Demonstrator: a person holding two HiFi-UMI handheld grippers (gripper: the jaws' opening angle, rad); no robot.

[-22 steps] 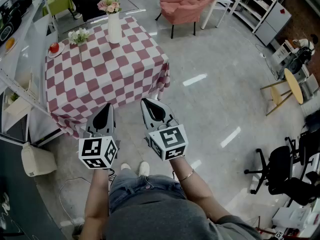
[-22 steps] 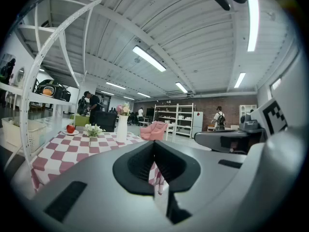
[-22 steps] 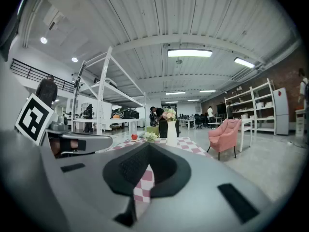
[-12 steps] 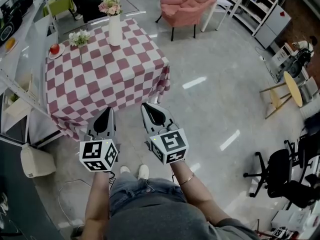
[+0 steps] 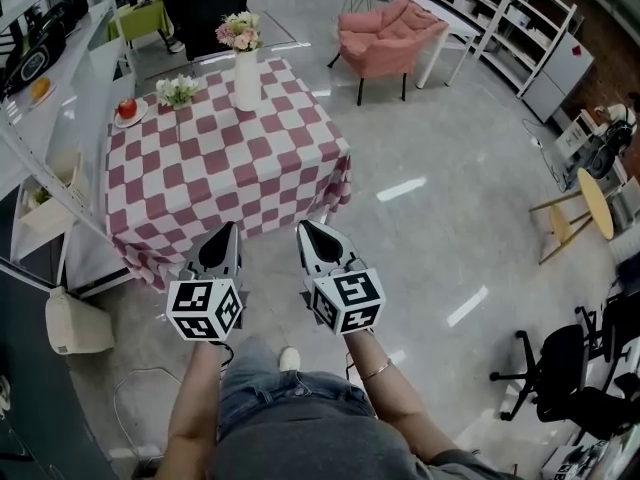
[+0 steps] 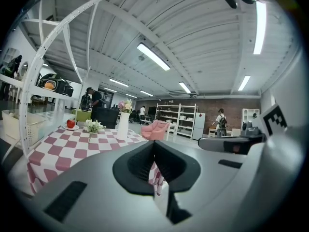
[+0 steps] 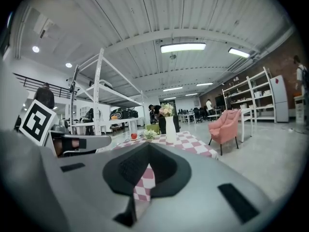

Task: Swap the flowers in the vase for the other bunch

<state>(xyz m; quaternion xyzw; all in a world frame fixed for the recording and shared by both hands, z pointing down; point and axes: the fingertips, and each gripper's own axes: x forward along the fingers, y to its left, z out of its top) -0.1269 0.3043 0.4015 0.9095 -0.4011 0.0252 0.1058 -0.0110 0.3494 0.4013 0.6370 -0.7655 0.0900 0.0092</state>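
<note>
Left claw (image 5: 228, 227) shut, right claw (image 5: 304, 226) seemingly too, vase (image 5: 247, 74) well apart

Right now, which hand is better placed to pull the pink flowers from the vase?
Left, probably, but narrowly. The left gripper and right gripper are both shut, empty and short of the table. The vase and white bunch sit toward its far left, more in line with the left gripper.

An open office or lab hall: metal shelving (image 5: 505, 18), office chairs (image 5: 555, 343), polished floor (image 5: 430, 228), ceiling strip lights (image 6: 153, 57).
</note>
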